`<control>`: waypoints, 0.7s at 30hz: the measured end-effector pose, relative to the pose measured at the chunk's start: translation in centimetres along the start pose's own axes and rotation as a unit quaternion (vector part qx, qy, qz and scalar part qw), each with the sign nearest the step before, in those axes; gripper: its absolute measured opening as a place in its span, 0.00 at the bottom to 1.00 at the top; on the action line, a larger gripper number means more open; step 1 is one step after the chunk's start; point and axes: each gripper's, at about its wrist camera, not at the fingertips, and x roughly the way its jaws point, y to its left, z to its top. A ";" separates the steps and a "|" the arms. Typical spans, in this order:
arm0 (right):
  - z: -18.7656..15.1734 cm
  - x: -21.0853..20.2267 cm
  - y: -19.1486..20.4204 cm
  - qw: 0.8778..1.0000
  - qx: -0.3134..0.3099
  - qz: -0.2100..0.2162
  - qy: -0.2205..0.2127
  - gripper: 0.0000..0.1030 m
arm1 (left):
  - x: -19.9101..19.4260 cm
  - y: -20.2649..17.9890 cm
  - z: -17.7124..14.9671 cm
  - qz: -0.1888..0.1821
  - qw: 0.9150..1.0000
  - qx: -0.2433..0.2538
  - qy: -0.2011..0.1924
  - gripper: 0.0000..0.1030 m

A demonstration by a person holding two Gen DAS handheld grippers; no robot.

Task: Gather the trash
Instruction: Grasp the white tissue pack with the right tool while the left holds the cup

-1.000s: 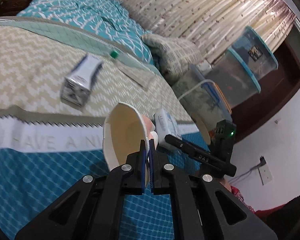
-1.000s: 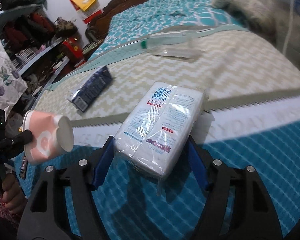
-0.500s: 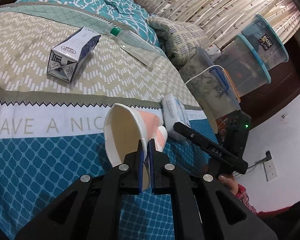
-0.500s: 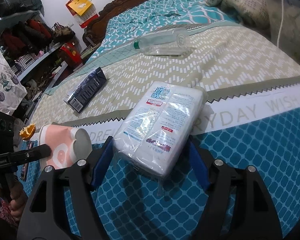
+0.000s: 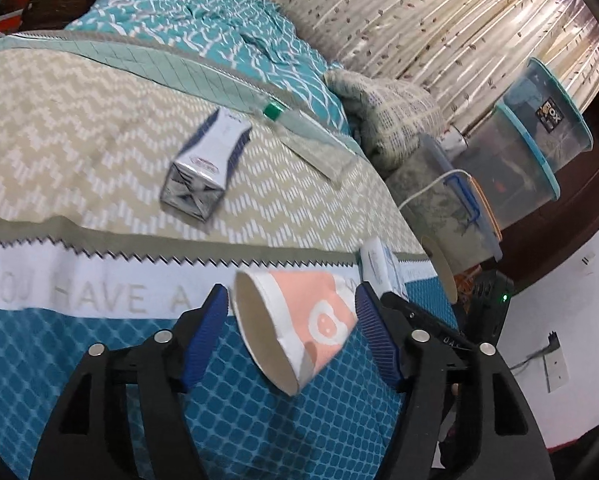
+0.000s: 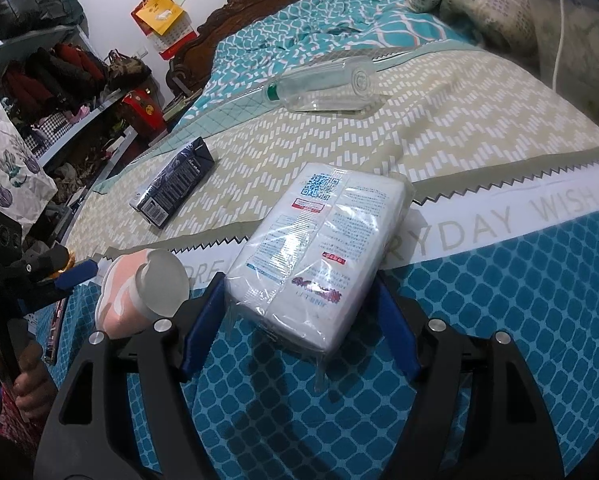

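Nearest, the left gripper (image 5: 291,316) is opening its jaws around a pink-and-white paper cup (image 5: 295,320) on its side; the right gripper (image 6: 299,312) pinches a plastic-wrapped white tissue pack (image 6: 319,252). Farther off lie a dark blue carton (image 6: 173,188) and a clear plastic bottle (image 6: 327,86) on the patterned bedspread (image 6: 459,128).

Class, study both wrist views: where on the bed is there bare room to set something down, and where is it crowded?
Free: chevron cloth between carton, bottle and tissue pack. Crowded: the blue strip, where paper cup lies between the opening left gripper jaws.
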 end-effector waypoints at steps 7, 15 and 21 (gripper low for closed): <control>0.0 0.0 0.0 1.000 0.000 0.000 0.000 0.70 | 0.6 0.5 -0.1 0.006 1.000 -0.004 0.017 0.66; 0.0 0.0 -0.1 1.000 0.000 0.000 0.000 0.70 | 4.4 0.3 0.4 0.002 0.998 0.029 0.056 0.84; 0.0 0.0 -0.1 1.000 0.000 0.000 0.000 0.70 | 6.4 -1.0 -0.4 0.021 0.995 0.073 0.060 0.74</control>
